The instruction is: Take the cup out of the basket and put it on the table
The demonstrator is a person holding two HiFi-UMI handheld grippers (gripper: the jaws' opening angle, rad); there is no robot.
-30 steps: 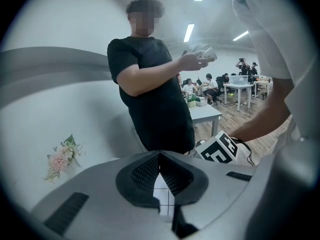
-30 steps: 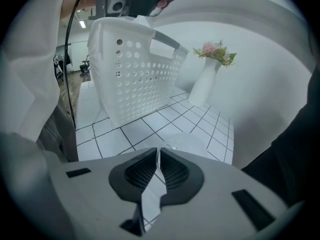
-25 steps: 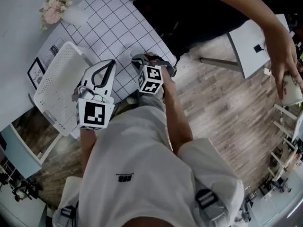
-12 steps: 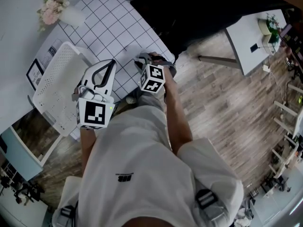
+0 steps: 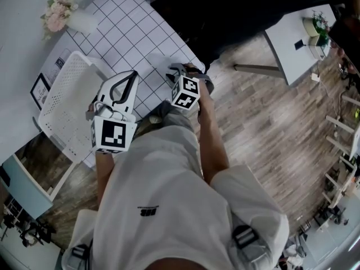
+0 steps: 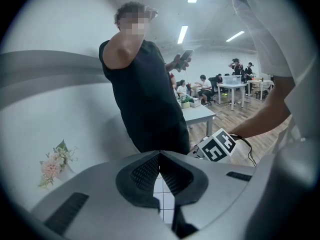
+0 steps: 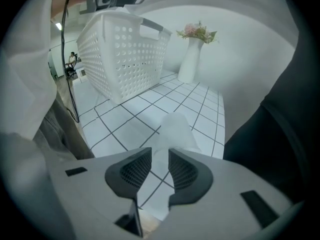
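A whitish, see-through cup stands upside down on the grid-patterned tablecloth, near the table's front edge. My right gripper is over it with a gap between its pads. Its jaws have just been opening; the cup shows in the gap and just beyond the tips, and the pads do not press on it. The white perforated basket stands to the left. My left gripper hangs beside the basket, shut with nothing in it.
A white vase of pink flowers stands at the table's far corner, and a framed picture lies left of the basket. A person in black stands across the table. A small white side table is on the wooden floor.
My right gripper has slid a little to the right along the table's front edge. The other person's arm, with a cup in its hand, has left the head view. The left gripper stayed put.
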